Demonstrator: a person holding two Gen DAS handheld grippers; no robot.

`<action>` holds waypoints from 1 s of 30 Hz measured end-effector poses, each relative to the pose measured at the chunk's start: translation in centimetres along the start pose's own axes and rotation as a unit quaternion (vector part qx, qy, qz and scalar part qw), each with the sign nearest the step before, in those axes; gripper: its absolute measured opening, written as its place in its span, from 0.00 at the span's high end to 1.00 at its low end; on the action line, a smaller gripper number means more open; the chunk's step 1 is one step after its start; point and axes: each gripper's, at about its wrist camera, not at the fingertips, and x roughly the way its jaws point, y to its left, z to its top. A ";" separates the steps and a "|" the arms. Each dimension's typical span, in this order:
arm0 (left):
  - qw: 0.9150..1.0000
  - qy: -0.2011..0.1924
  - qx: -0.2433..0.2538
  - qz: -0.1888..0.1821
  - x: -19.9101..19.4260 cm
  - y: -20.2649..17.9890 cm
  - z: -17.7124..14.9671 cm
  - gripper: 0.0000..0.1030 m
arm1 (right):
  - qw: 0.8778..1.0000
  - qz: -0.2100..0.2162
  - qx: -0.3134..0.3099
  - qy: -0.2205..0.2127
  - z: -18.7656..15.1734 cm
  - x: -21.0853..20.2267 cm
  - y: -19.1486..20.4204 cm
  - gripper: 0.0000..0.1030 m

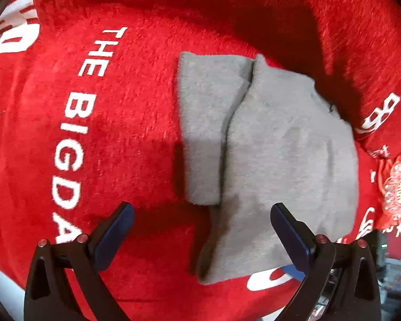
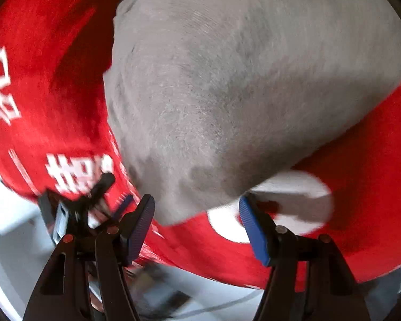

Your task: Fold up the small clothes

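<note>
A small grey garment [image 1: 275, 160], soft and fuzzy, lies partly folded on a red plush blanket [image 1: 125, 144] with white lettering; one flap [image 1: 208, 123] lies to the left of the thicker part. My left gripper [image 1: 200, 230] is open and empty just above the garment's near edge. In the right wrist view the grey garment [image 2: 240, 80] fills the upper frame. My right gripper [image 2: 197, 216] is open and empty at the garment's near corner. The right view is motion-blurred.
The red blanket [image 2: 361, 187] rises in folds behind and to the right of the garment [image 1: 361, 40]. Its edge hangs over a pale surface [image 2: 18, 254] at the lower left of the right wrist view. A dark clamp-like object [image 2: 74, 208] sits there, blurred.
</note>
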 end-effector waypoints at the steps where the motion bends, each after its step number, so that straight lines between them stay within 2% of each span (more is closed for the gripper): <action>1: 1.000 -0.001 -0.002 -0.005 0.1 0.1 0.1 0.01 | 1.000 0.015 0.012 -0.005 0.1 0.3 -0.1 0.33; 5: 0.999 0.011 -0.016 -0.049 1.0 1.0 1.1 0.01 | 0.997 0.059 0.048 -0.022 0.5 1.6 0.3 0.33; 6: 0.998 0.016 -0.020 -0.061 1.3 1.3 1.4 0.01 | 0.996 0.070 0.057 -0.016 0.8 1.9 0.4 0.38; 8: 0.996 0.025 -0.028 -0.087 1.4 0.6 1.5 0.01 | 0.993 0.090 0.082 -0.002 1.4 2.0 0.5 0.92; 10: 0.992 0.032 -0.037 -0.114 1.9 0.4 1.8 0.01 | 0.989 0.117 0.095 0.003 1.9 1.8 0.8 0.92; 14: 0.980 0.056 -0.065 -0.180 3.4 -0.2 2.7 0.01 | 0.988 0.150 0.036 0.001 2.4 -0.5 3.3 0.92; 17: 0.971 0.067 -0.069 -0.221 4.5 -2.3 3.7 0.01 | 0.990 0.141 -0.014 0.005 2.4 -1.9 5.0 0.92; 20: 0.972 0.063 -0.051 -0.219 5.1 -4.8 4.2 0.02 | 0.992 0.120 -0.040 0.015 2.2 -2.0 5.5 0.92; 21: 0.973 0.059 -0.046 -0.219 5.2 -5.5 4.3 0.07 | 0.993 0.111 -0.043 0.019 2.0 -2.0 5.3 0.92; 23: 0.976 0.057 -0.033 -0.207 5.5 -6.7 4.3 0.47 | 0.995 0.087 -0.039 0.033 1.5 -1.4 4.4 0.92; 25: 0.983 0.064 -0.015 -0.170 6.2 -7.5 4.2 0.64 | 0.996 0.054 -0.044 0.053 1.0 -1.0 3.7 0.90; 27: 0.989 0.062 0.011 -0.132 6.6 -8.4 4.0 0.63 | 0.995 0.005 -0.066 0.076 0.6 -1.1 3.6 0.88; 30: 0.991 0.061 0.022 -0.120 6.7 -8.9 3.8 0.63 | 0.989 -0.036 -0.107 0.090 0.6 -2.6 4.0 0.88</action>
